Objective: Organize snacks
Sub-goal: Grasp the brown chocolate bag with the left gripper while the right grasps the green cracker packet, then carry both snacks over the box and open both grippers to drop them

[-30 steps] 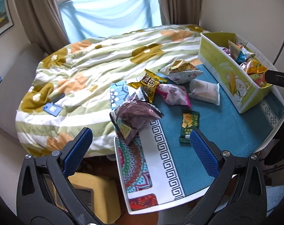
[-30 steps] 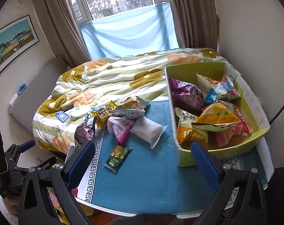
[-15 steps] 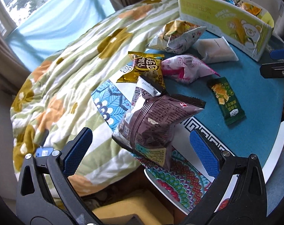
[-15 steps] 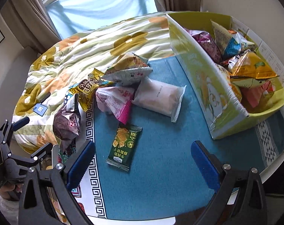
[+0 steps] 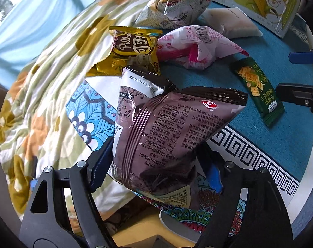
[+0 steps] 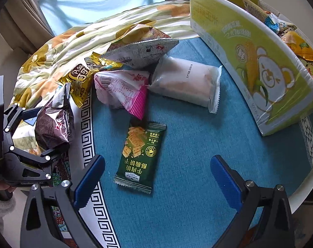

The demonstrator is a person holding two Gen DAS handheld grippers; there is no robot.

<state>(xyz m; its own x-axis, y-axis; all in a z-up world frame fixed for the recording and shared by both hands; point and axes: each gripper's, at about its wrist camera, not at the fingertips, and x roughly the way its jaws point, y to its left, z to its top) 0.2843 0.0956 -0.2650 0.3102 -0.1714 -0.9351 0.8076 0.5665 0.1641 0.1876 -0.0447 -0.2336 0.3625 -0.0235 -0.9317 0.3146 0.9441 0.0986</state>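
Observation:
My left gripper point(image 5: 156, 165) is shut on the lower part of a dark brown snack bag point(image 5: 168, 128) at the table's left edge; it also shows in the right wrist view point(image 6: 53, 124). My right gripper point(image 6: 156, 179) is open and hovers over a green cracker packet point(image 6: 140, 155) lying flat on the blue cloth. Behind lie a pink bag point(image 6: 123, 86), a gold bag point(image 6: 82, 76), a white packet point(image 6: 187, 82) and a silver bag point(image 6: 142, 47). A yellow-green box point(image 6: 257, 62) holding several snacks stands at the right.
The round table point(image 6: 305, 188) wears a blue patterned cloth point(image 6: 197, 155). A flowered quilt on a bed point(image 5: 53, 72) presses against the table's far left side. A window with a blue curtain is behind.
My left gripper moved in and closed on the brown bag. My right gripper dropped lower and closer to the green cracker packet, still open.

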